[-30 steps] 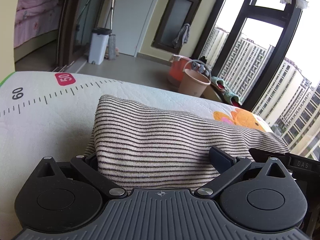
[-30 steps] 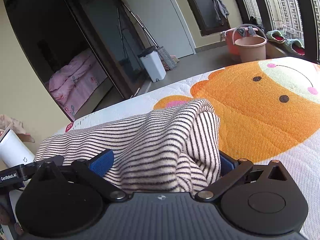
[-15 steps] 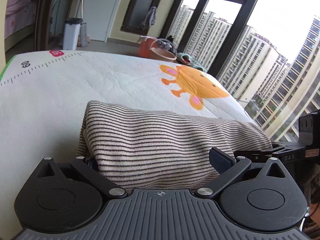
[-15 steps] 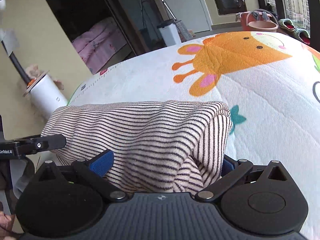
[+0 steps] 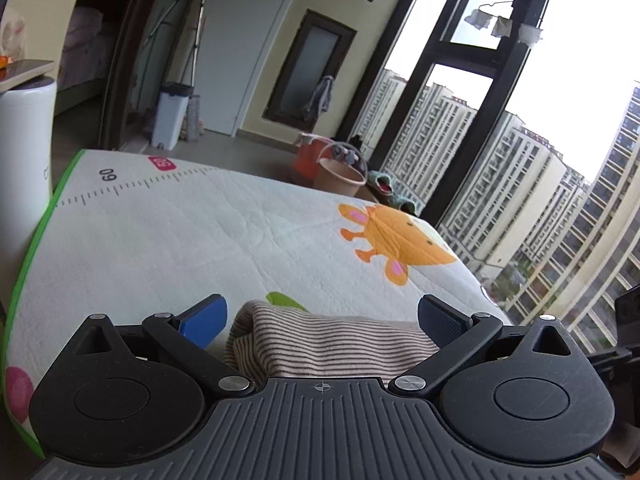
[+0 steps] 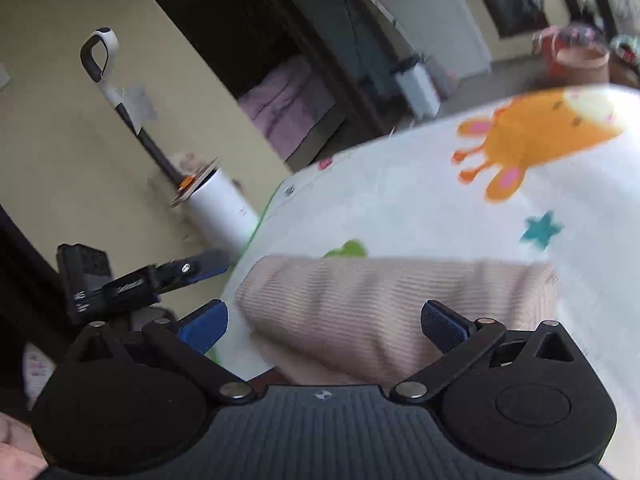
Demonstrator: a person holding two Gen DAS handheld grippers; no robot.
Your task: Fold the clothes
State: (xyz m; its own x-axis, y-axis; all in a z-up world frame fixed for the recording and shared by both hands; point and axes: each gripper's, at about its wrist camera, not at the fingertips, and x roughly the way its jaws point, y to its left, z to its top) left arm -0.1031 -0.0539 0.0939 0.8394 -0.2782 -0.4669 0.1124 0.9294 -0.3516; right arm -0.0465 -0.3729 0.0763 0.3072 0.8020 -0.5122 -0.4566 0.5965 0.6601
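On the play mat, near its front edge, one striped garment lies as a compact folded bundle, lengthwise across both views. My left gripper has its fingers spread wide, nothing held; the bundle's end sits between them but neither pad touches it as far as I can see. Right gripper is the same: fingers released, the cloth lying ahead of and between them, no pinch. The right view is motion-blurred, so contact there is my read, not certain. The garment already looks folded; I can't tell whether another fold is due or this is the finished state. Risks from here, as I judge them: the knit looks soft and springy, so the top layer could creep open with nothing pressing on it; either open finger could snag an edge if the gripper shifts sideways and drag the stack askew; the bundle sits close to the mat's edge, so a nudge toward me could tip it off. Count: one garment, two grippers, one white cylinder beside the mat, two buckets by the window.
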